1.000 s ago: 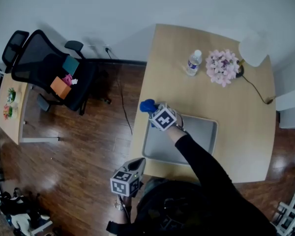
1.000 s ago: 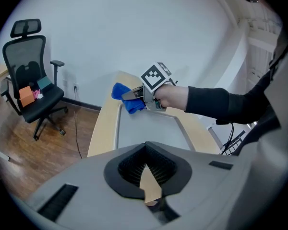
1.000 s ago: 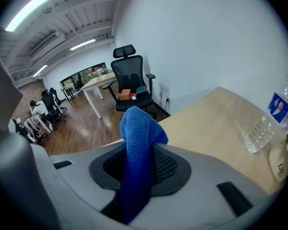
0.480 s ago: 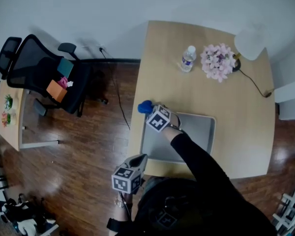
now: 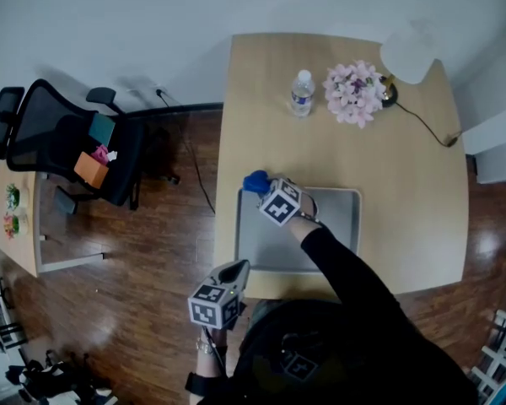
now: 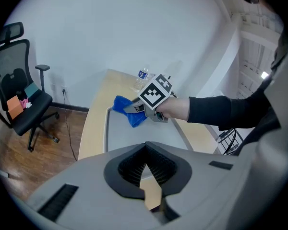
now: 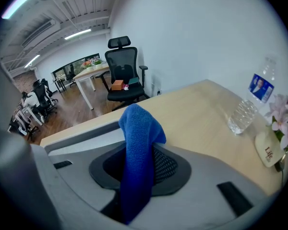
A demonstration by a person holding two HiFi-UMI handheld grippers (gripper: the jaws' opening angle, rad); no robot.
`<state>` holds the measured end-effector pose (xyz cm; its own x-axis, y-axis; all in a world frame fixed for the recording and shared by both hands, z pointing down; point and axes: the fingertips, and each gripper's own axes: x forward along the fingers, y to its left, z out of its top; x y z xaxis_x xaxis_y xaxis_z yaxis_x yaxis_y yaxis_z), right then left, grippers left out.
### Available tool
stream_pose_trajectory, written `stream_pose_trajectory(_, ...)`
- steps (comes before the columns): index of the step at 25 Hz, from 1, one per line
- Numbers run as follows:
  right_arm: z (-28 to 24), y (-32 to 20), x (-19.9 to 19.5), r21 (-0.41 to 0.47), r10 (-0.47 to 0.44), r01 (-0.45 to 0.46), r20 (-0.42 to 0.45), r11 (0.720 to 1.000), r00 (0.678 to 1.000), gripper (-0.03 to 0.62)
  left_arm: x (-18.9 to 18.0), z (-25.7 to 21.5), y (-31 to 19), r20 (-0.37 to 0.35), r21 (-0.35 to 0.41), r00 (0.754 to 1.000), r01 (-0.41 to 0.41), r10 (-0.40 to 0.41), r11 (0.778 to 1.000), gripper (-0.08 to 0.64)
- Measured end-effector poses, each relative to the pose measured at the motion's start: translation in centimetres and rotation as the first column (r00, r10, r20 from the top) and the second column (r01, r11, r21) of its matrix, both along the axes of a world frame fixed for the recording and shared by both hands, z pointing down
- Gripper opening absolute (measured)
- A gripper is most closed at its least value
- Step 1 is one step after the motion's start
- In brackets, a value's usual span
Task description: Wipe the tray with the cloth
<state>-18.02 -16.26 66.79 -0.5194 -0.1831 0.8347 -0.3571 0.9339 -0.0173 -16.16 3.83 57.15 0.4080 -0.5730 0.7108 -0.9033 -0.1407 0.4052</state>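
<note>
The right tool [image 5: 262,187] was clenched on the blue cloth [image 5: 254,180]. The cloth hung from its jaws at the far left corner of the grey tray [image 5: 333,234], which lay on the wooden worktop [image 5: 405,167]. The left tool [image 5: 235,269] hovered by the worktop's near left corner, its jaws closed together on nothing. A water bottle [image 5: 301,92] and pink flowers [image 5: 352,91] stood well beyond the tray.

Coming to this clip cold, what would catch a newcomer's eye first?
First comes the bright blue microfibre cloth pinched in the right gripper, at the far left corner of the grey rectangular tray on the light wooden table. Next is the left gripper, which hangs empty off the table's near edge.
</note>
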Motion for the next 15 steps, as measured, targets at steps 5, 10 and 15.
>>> stream_pose_trajectory(5, 0.0, -0.6, 3.0, -0.015, 0.053, -0.053, 0.008, 0.998, 0.999, 0.11, 1.4, 0.0, -0.7, 0.002, 0.003, 0.999, -0.04, 0.04, 0.999, -0.005)
stream_pose_trajectory(10, 0.0, -1.0, 5.3, -0.032, 0.108, -0.107, 0.012, 0.994, 0.994, 0.11, 2.7, -0.4, -1.4, 0.003, 0.013, 0.996, -0.085, 0.085, 0.996, -0.005)
stream_pose_trajectory(15, -0.2, -1.6, 8.3, -0.05, 0.155, -0.154, 0.015, 0.987, 0.988, 0.112, 3.9, -0.7, -2.2, 0.007, 0.018, 0.993, -0.122, 0.122, 0.992, -0.005)
